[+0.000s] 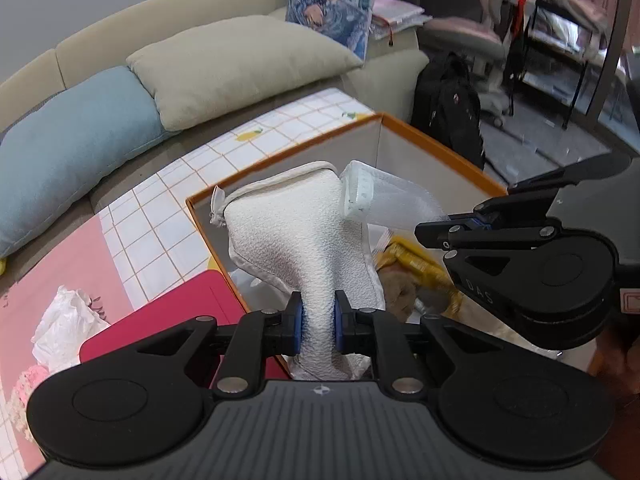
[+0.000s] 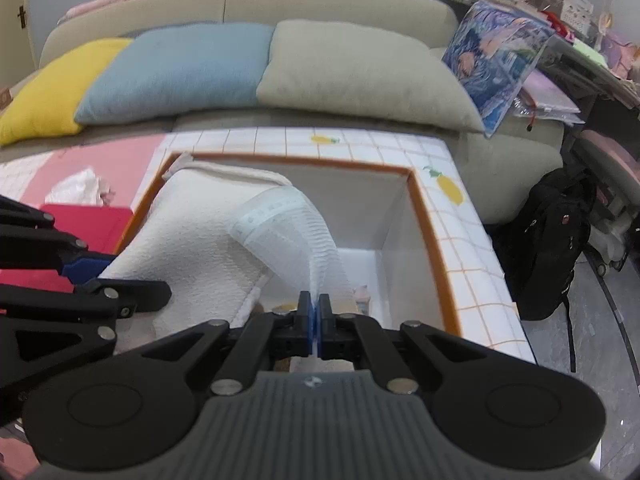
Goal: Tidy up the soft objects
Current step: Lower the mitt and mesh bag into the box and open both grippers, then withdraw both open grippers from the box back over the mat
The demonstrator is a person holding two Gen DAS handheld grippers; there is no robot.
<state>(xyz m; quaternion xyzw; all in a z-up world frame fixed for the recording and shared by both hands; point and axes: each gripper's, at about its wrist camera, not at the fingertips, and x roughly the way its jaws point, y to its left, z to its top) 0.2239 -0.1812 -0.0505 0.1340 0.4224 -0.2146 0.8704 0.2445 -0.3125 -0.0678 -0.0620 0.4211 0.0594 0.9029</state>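
Left gripper (image 1: 319, 322) clamped on a cream textured cloth pouch (image 1: 292, 224), blue pads squeezing a bunched fold of it; piped edge and a small knotted tab at its top corner. Right gripper (image 2: 315, 320) pinched tight on the thin edge of a white ribbed foam sleeve (image 2: 288, 232), jaws nearly touching. The sleeve carries a strip of clear tape with small printed marks, too blurred to read.

Both items hang over the open orange-rimmed box (image 2: 432, 240) with white inner walls, the pouch toward its left side, the sleeve just beside and overlapping it. In the box: a yellow package (image 1: 420, 268) and something brown and fuzzy (image 1: 400, 292), partly hidden.

Readable writing: "DAS" embossed on the right gripper's black arm in the left wrist view. A small round logo on each gripper body, not legible.

Around: red flat case (image 1: 168, 320) left of the box, crumpled white tissue (image 1: 64, 324), grid-pattern mat with lemon prints (image 2: 452, 184), sofa with yellow (image 2: 52, 84), blue (image 2: 176, 68) and beige (image 2: 352, 72) pillows, illustrated cushion (image 2: 496, 60), black backpack (image 2: 552, 240).
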